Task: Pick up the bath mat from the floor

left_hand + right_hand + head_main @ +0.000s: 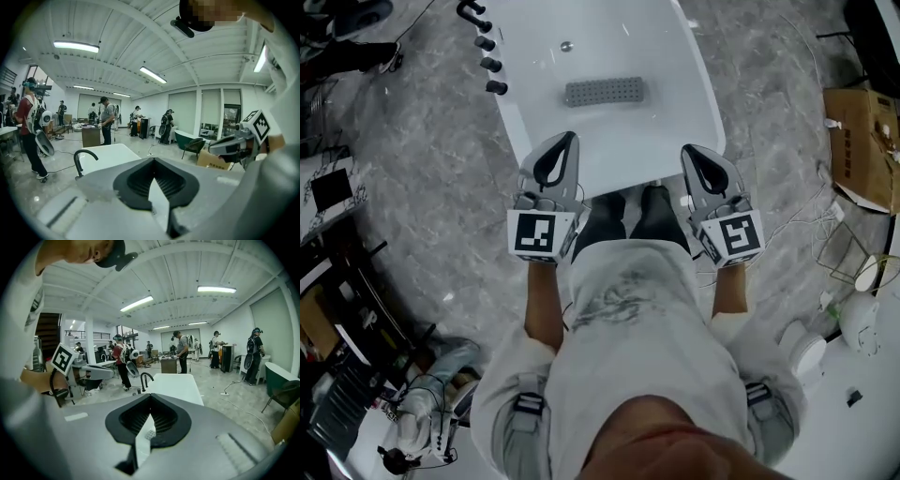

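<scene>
A small grey perforated bath mat [605, 91] lies flat inside a white bathtub [675, 122] straight ahead of me. Both grippers are held up at chest height, well short of the mat and above the tub's near rim. My left gripper [569, 138] is shut with nothing in it; its jaws meet at the tip in the left gripper view [152, 160]. My right gripper [687, 150] also has its jaws together and empty, as the right gripper view [150, 397] shows. Neither gripper view shows the mat.
Black taps [485, 44] line the tub's far left rim. A cardboard box [861, 141] and loose cables lie on the grey floor at the right, with white round objects [862, 323] nearer. Equipment crowds the left edge. Several people stand farther back in the hall.
</scene>
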Tool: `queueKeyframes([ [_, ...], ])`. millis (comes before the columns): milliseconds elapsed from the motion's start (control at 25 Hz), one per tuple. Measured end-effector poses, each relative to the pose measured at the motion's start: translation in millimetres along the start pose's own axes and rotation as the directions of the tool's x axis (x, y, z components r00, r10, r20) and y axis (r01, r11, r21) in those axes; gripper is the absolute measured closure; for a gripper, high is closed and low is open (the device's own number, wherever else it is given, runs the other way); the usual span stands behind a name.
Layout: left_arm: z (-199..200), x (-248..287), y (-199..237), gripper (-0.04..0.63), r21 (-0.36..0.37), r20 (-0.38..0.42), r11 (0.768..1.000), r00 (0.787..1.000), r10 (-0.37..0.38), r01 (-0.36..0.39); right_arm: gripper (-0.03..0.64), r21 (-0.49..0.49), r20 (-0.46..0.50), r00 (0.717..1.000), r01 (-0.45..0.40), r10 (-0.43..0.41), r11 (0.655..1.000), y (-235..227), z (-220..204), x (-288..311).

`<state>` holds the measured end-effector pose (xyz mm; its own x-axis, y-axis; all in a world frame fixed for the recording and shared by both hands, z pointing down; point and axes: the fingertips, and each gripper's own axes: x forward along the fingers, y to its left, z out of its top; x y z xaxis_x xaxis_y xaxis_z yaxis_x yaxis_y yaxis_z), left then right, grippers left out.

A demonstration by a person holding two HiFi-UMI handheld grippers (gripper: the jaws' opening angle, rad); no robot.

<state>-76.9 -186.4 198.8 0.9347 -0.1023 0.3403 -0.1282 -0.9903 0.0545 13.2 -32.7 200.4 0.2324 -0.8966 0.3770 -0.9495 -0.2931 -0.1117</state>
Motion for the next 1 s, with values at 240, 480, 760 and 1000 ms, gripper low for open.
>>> queueKeyframes([
  [240,-30,22,27,0.592,-0.030,-0.041,0.998,0.998,-0.052,0.051,0.615,0.017,-0.046,0.996,0.074,-0.074,0.997,4,-26,19],
  [480,-53,49,34,0.592,0.003,-0.054,0.997,0.996,-0.074,0.074,0.615,0.018,-0.079,0.992,0.101,-0.099,0.995,-9,-53,34],
  [760,-96,92,31,0.592,0.004,-0.098,0.997,0.992,-0.079,0.080,0.615,0.009,-0.125,0.990,0.062,-0.061,0.998,-36,-94,72],
  [1000,-128,130,28,0.591,0.027,-0.123,0.997,0.990,-0.072,0.076,0.615,0.020,-0.170,0.985,-0.004,0.008,1.000,-50,-126,106],
])
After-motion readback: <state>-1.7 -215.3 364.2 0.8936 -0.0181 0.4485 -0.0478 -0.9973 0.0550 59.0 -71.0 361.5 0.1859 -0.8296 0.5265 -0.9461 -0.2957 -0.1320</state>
